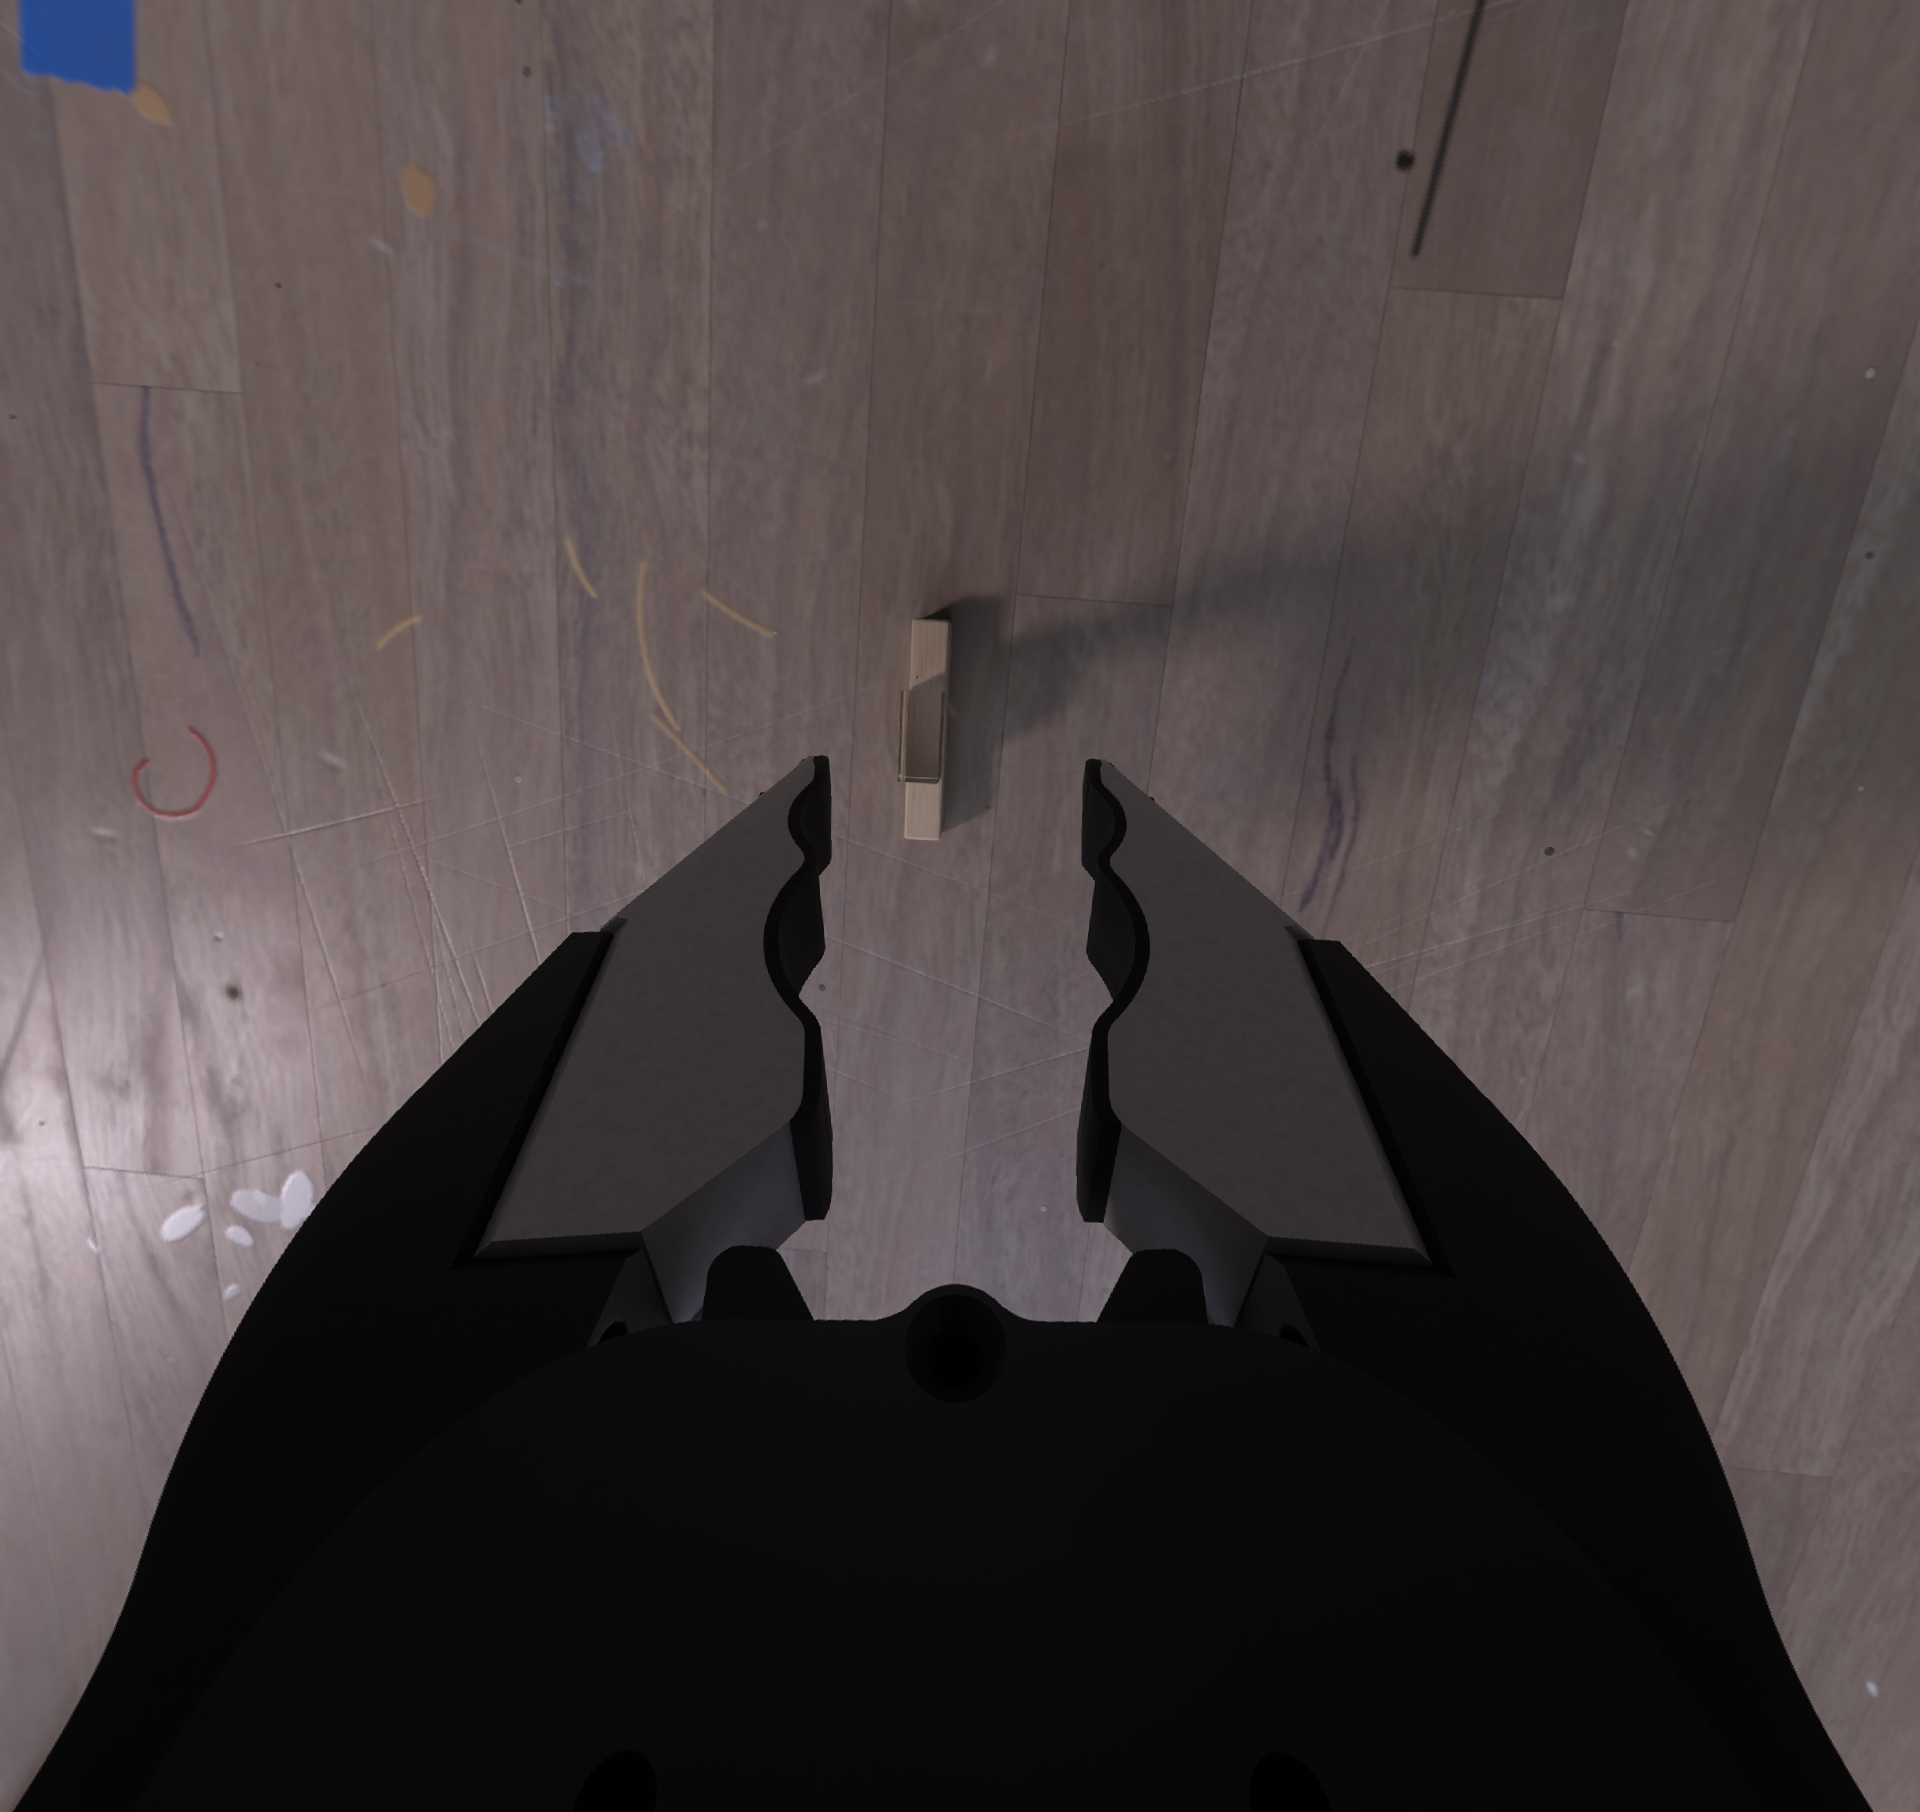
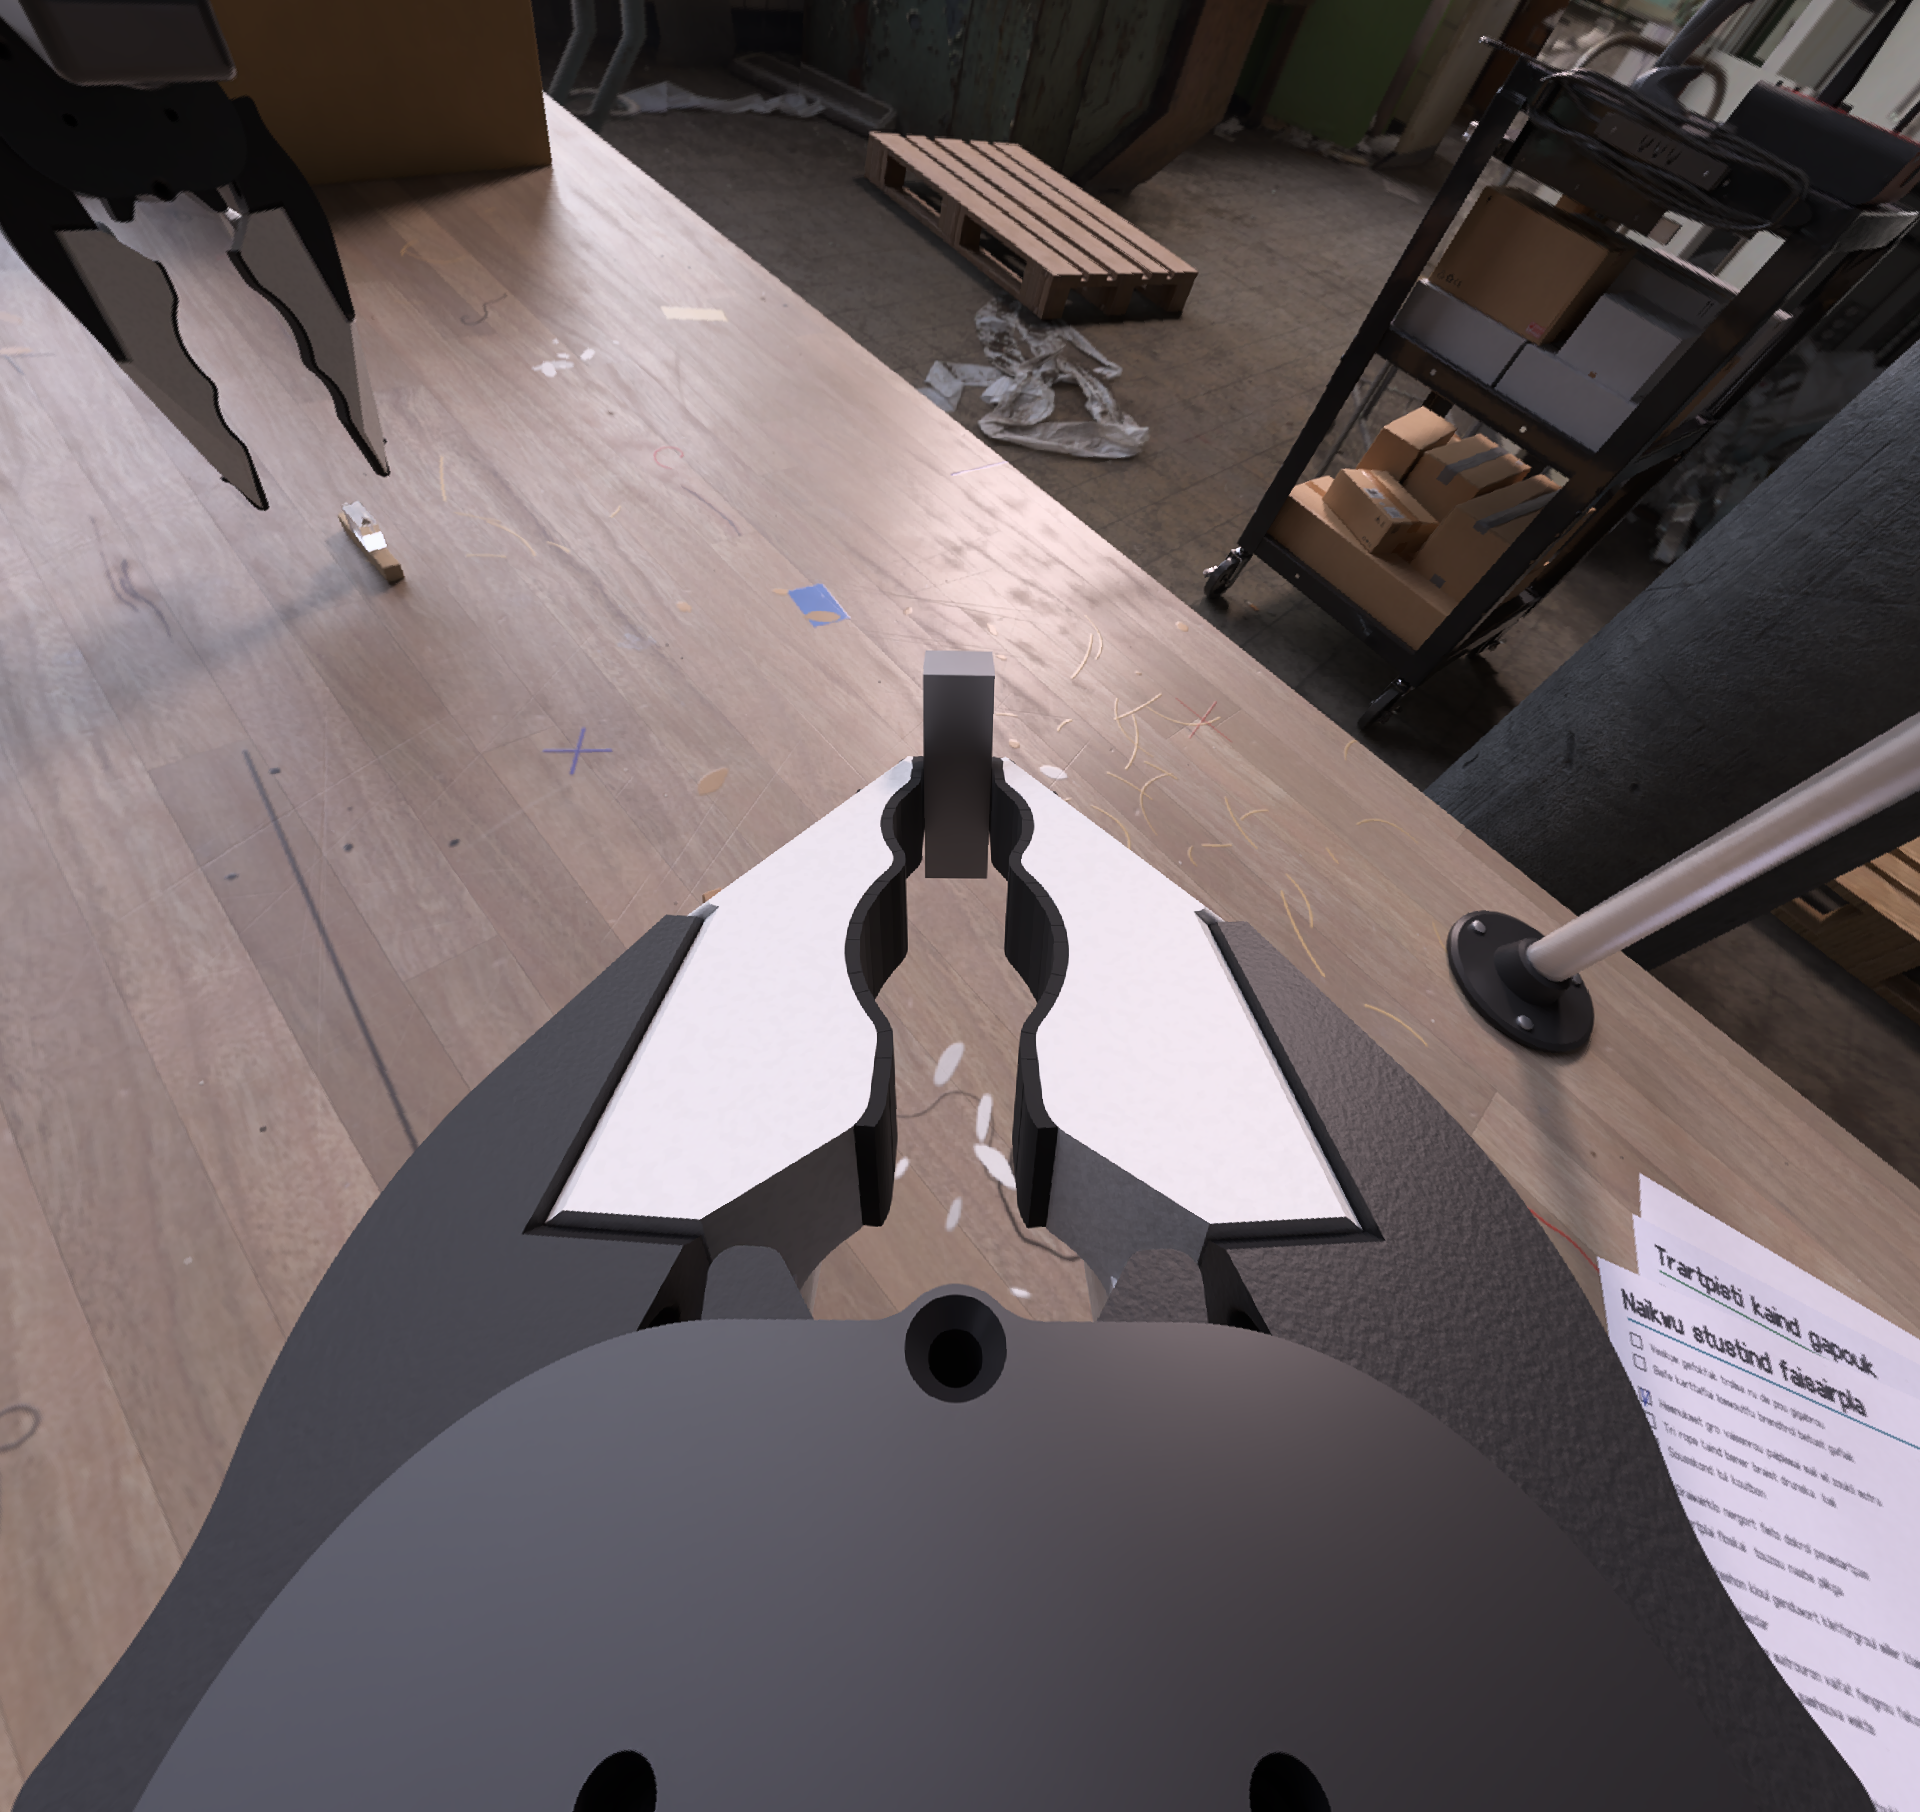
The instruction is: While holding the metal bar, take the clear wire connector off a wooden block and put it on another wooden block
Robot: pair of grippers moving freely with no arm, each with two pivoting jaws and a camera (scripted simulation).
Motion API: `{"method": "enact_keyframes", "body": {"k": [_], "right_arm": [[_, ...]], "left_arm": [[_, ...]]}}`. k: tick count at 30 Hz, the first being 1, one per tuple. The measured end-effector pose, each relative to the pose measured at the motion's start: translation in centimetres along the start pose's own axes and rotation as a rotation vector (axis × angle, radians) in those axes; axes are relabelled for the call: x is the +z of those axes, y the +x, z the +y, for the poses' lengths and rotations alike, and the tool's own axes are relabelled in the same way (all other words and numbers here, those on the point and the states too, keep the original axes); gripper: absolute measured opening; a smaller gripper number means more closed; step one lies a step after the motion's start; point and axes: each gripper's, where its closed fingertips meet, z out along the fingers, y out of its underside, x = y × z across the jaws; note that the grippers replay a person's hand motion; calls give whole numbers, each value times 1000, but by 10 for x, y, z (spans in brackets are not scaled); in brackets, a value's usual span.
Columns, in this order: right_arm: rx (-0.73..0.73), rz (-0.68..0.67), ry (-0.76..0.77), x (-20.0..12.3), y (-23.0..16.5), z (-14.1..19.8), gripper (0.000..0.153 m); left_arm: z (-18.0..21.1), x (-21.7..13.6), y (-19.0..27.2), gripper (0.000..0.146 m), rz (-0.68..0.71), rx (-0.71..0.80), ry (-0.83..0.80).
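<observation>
clear wire connector (image 1: 923,736) on wooden block (image 1: 926,812) | metal bar (image 2: 958,775): right view only

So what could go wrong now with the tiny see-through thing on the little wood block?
1. The clear wire connector is small and hugs the narrow wooden block, so the open left gripper might pinch or tip the block too.
2. The right gripper grips the metal bar only near its tips; the bar might slip.
3. No second block shows in either view, so finding the drop spot may be tricky.
</observation>
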Motion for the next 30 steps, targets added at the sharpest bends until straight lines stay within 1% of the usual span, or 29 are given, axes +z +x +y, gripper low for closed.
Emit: {"method": "enact_keyframes", "body": {"k": [4,7,13,30], "right_arm": [[-17,-7,-25,2,-2,4,11],[-24,-10,-29,2,-3,4,11],[-38,-18,-43,4,-6,5,11],[-59,-28,-63,6,-9,7,11]], "left_arm": [[2,8,-2,45,-9,31,-60],[5,13,-3,44,17,28,-105],[9,19,-4,38,51,35,-144],[7,22,-5,19,41,40,-128]]}}
